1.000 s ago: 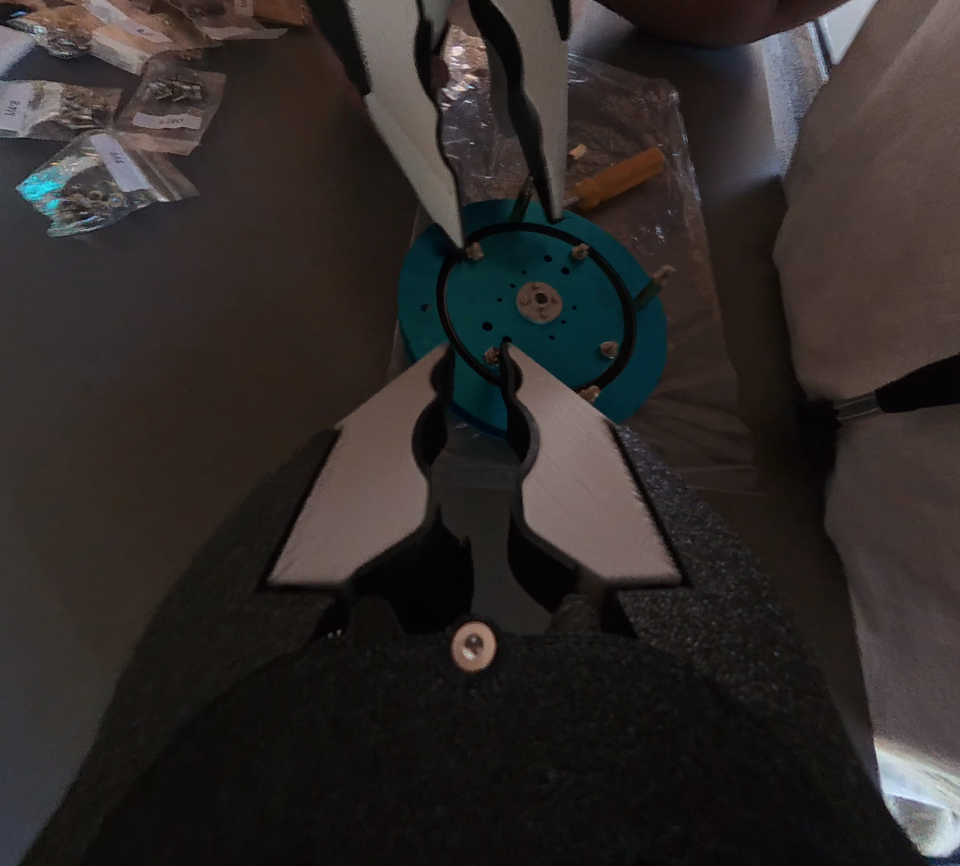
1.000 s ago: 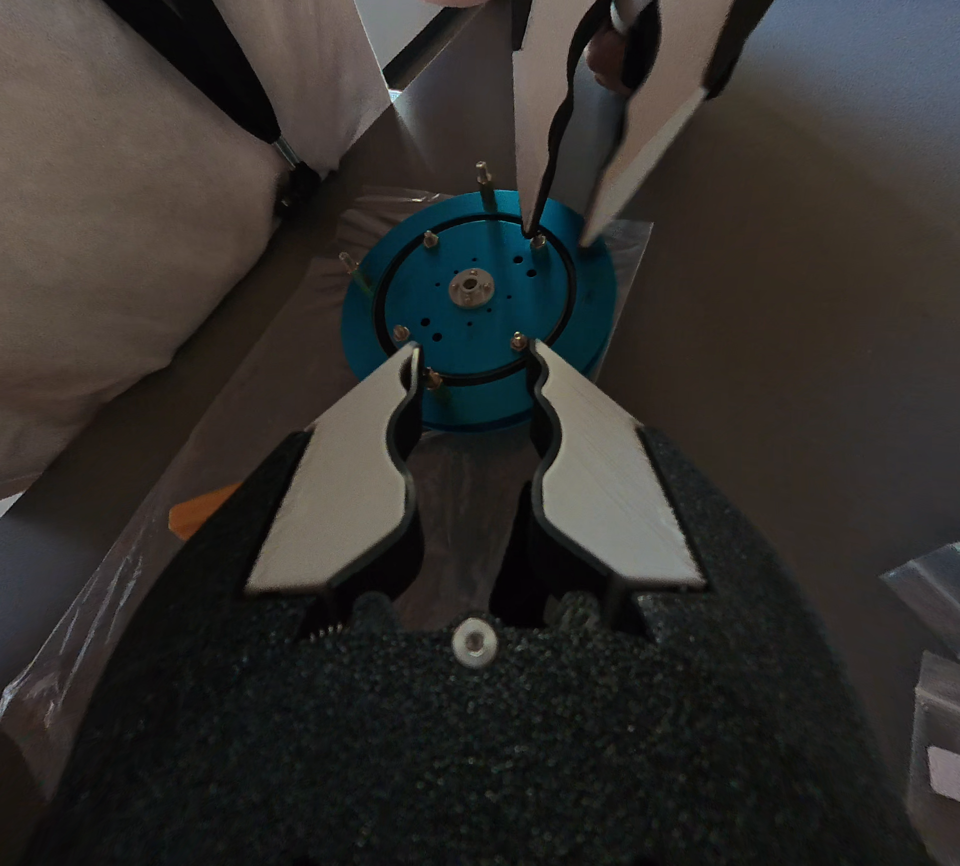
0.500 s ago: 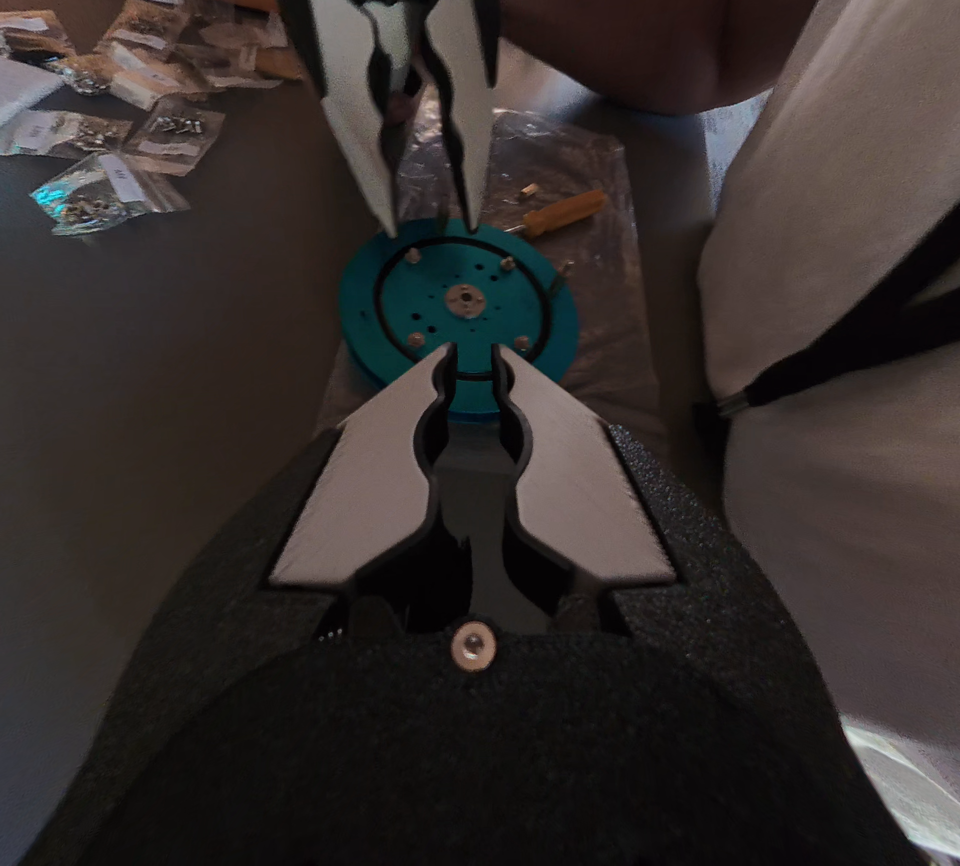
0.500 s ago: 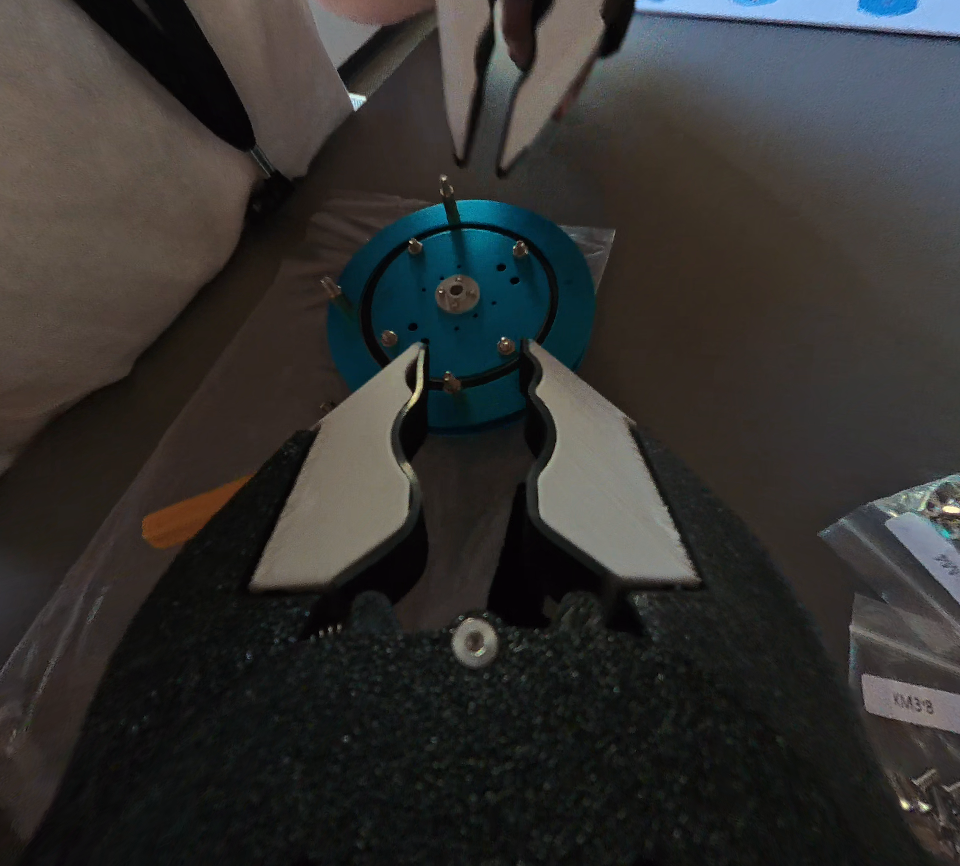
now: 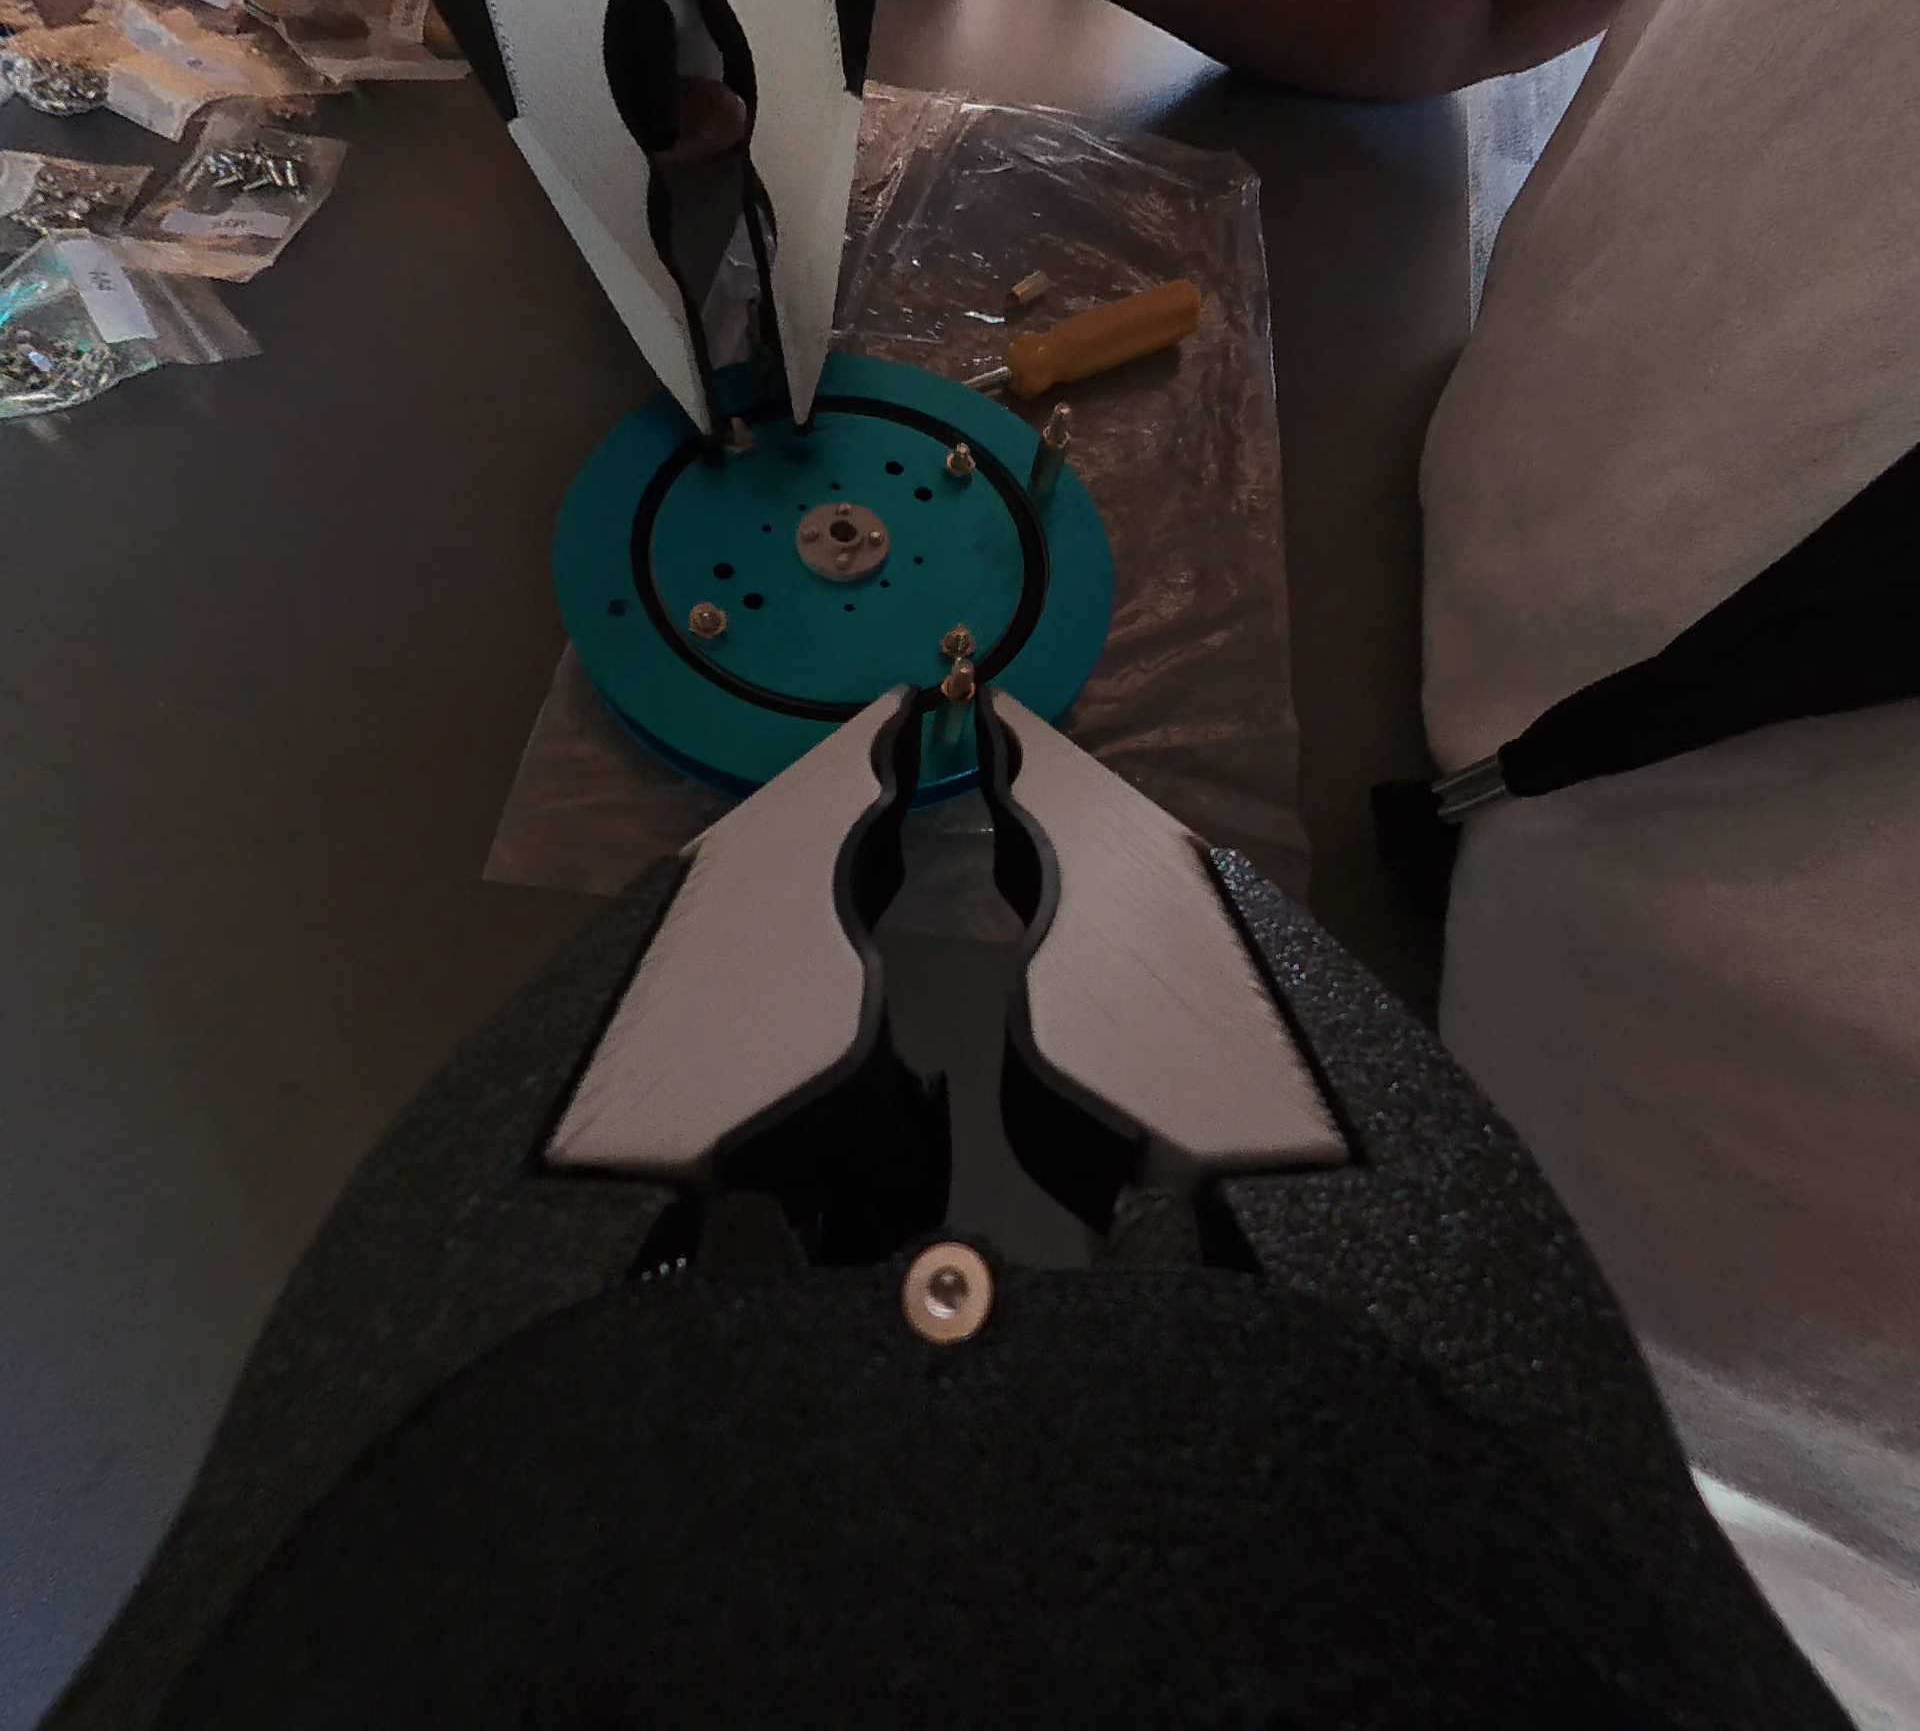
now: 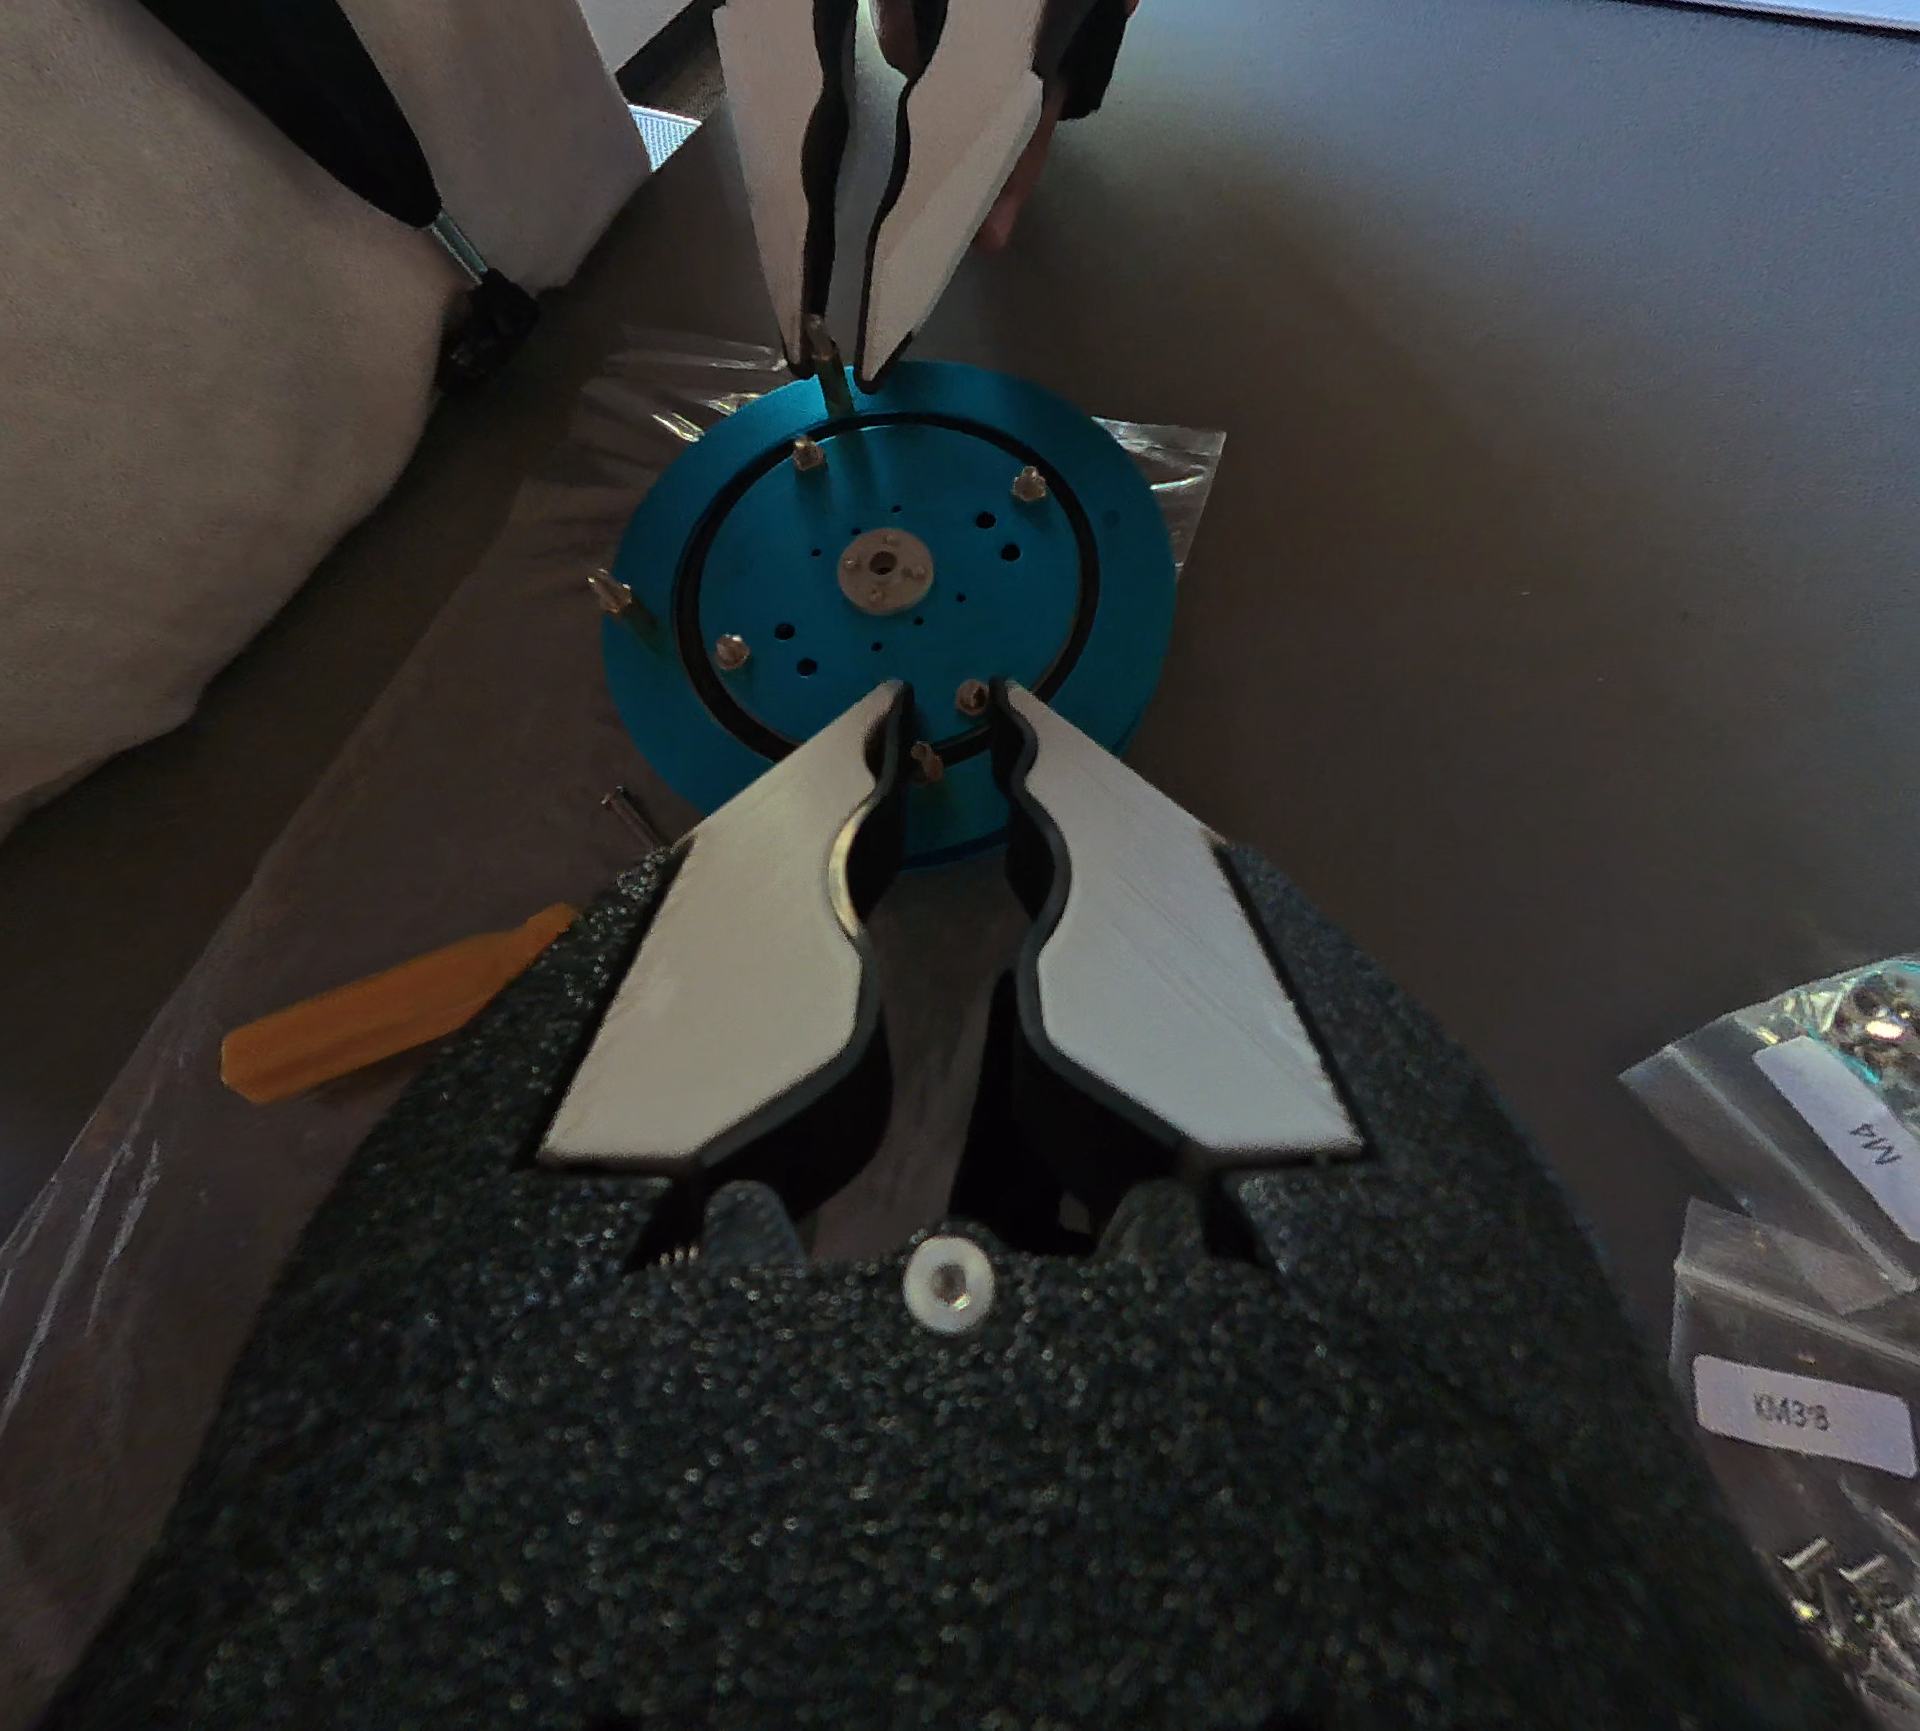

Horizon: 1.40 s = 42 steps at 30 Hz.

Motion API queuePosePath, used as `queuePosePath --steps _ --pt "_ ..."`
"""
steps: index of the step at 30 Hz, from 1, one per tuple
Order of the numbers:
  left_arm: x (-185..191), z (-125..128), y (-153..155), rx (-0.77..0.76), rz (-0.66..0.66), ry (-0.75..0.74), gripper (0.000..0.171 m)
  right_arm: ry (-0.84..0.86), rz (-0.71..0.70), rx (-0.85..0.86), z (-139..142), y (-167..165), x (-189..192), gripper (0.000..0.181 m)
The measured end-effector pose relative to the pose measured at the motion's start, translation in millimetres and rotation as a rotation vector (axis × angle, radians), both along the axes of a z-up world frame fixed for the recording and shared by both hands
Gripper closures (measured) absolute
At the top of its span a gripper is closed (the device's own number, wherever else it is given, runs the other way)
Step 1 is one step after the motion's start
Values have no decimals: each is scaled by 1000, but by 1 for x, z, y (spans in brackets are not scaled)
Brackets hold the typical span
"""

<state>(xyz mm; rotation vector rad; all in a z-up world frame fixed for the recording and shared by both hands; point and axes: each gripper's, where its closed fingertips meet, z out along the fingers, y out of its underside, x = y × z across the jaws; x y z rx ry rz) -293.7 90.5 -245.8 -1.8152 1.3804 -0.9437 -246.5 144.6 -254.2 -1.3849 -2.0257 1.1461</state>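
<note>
Between both hand-held grippers [image 5: 948, 694], blue disc [image 5: 831, 580]

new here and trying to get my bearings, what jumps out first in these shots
A round blue disc with a black ring and a metal hub sits on clear plastic sheet mid-table. The left gripper brackets a brass standoff at its near edge; the right gripper brackets another opposite. An orange-handled screwdriver lies beyond.
</note>
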Motion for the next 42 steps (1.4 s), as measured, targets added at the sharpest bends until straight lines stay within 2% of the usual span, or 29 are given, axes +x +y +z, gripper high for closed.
queuePosePath --steps 11,23,27,29,42 --pt "4 -4 -5 40 12 40 163 -20 -4 16 -1 2 3 177" --pt "9 -8 -8 67 26 65 165 -122 -26 4 -1 -4 13 176" --pt "10 -7 -6 66 34 55 165 -37 37 -24 1 -8 20 171" --pt "10 -7 -5 71 36 58 165 -10 47 -25 2 -8 19 174" --pt "11 -7 -4 100 88 64 161 -32 52 -41 1 -11 21 177"
